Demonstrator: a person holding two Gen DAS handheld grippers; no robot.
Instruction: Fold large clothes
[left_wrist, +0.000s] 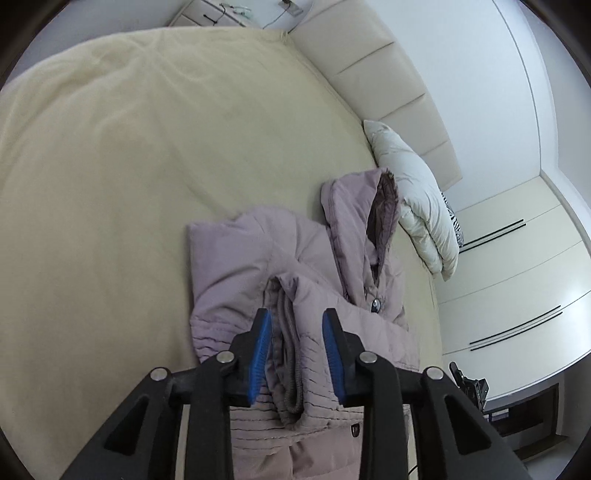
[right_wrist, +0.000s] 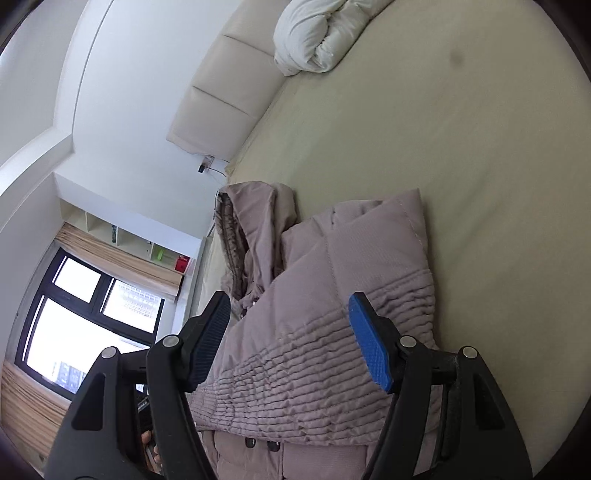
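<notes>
The left tool (left_wrist: 297, 328) stands partly open astride the folded sleeve cuff (left_wrist: 290, 369), pads clear of the fabric. The right tool (right_wrist: 290, 317) hangs wide open over the quilted coat (right_wrist: 314, 332), gripping nothing. The coat lies on the bed (left_wrist: 110, 166), sleeves apparently folded in. Next move likely requires gripping the hem. Only the right view shows the window (right_wrist: 74, 314); only the left shows the wardrobe (left_wrist: 517, 266).
</notes>
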